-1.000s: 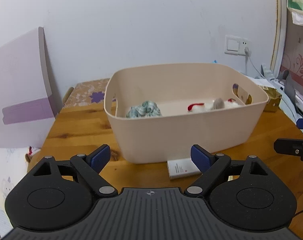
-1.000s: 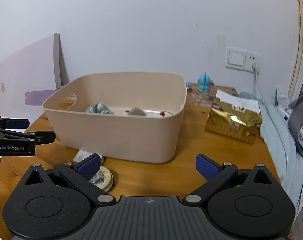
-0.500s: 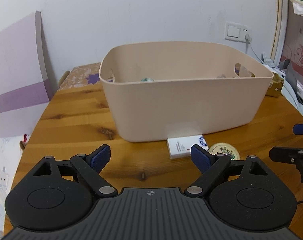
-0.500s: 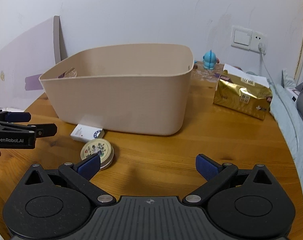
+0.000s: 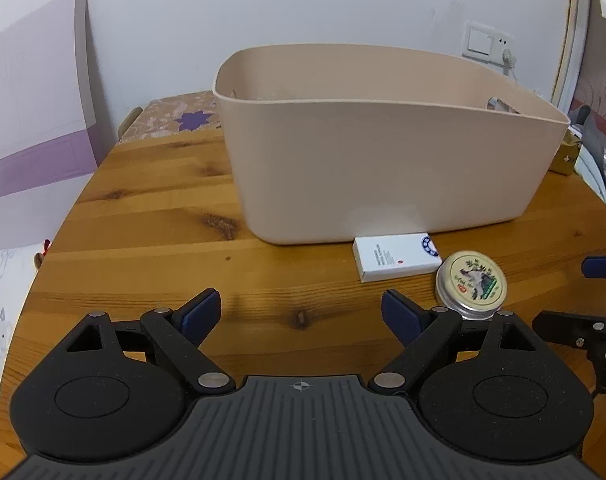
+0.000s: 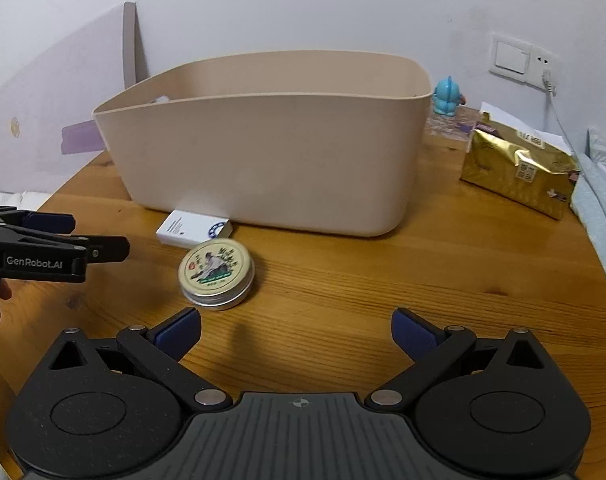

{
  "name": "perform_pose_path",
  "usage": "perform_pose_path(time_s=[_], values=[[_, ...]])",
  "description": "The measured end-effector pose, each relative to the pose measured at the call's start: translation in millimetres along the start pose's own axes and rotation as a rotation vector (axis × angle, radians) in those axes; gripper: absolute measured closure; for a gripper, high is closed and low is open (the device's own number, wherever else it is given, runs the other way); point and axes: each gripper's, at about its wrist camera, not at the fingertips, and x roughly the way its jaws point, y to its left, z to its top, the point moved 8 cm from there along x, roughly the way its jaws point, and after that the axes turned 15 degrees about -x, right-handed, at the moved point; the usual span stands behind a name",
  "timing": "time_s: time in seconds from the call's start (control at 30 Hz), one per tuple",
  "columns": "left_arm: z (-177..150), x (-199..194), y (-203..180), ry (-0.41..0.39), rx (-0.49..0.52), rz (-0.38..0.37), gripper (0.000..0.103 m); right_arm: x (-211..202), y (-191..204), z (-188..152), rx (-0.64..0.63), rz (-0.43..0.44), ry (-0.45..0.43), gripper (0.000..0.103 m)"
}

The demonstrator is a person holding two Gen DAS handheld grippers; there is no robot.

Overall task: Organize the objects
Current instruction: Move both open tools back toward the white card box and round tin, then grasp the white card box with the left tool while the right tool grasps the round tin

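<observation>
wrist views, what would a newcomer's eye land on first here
The big beige bin fills the middle of the wooden table. Right in front of it lie a small white box and a round picture-lid tin. A crinkled gold packet gleams off to the right.

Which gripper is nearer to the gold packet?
Right. The right gripper faces the table with the gold packet ahead to its right; the left gripper is farther left.

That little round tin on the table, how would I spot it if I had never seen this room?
Find the big beige tub on the wooden table. In front of it lie a flat white box and, just nearer, the round tin. It alone is round, with metal sides and a cream picture lid.
</observation>
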Motion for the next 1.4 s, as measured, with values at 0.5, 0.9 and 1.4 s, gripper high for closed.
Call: perform_pose_path(time_s=[0.5, 0.9, 1.4], values=[[-6.6, 18.6, 10.2, 0.034, -0.011, 0.011, 0.014, 27.1, 28.2, 9.0, -0.035, 0.039, 0.034, 0.0], [-2.6, 30.2, 17.5, 0.034, -0.013, 0.01, 0.014, 46.7, 38.4, 26.7, -0.056, 0.007, 0.031, 0.0], [-5.1, 38.1, -7.1, 0.058, 0.018, -0.038, 0.014, 46.3, -3.0, 20.3, 0.012, -0.062, 0.041, 0.0]])
